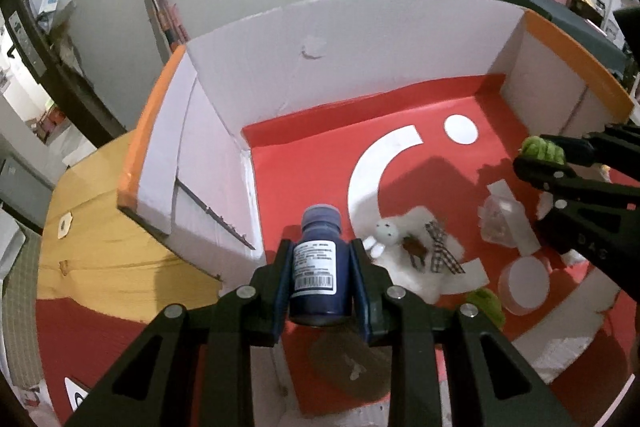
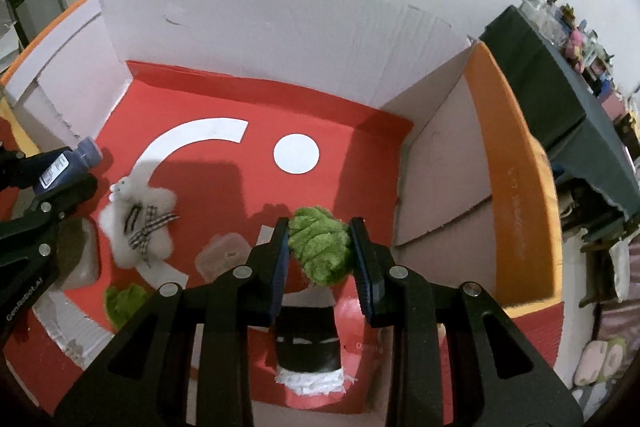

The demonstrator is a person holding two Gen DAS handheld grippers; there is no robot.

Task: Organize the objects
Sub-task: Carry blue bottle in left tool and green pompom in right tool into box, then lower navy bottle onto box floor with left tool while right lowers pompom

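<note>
Pale walls and cluttered shelves ring a big cardboard box (image 1: 280, 67) with a red floor. From the left wrist view, the left gripper (image 1: 320, 287) has its jaws clamped on a dark blue bottle (image 1: 318, 267) at lower centre, cap pointing into the box, above a white plush rabbit (image 1: 404, 251), a clear plastic tub (image 1: 502, 223) and a white round lid (image 1: 524, 283). From the right wrist view, the right gripper (image 2: 320, 259) has its jaws closed on a green fuzzy toy (image 2: 320, 247) at centre frame, over the box floor; a second green toy (image 2: 122, 301) lies lower left. Best to lower each item onto bare red floor, clear of the rabbit, then release.
</note>
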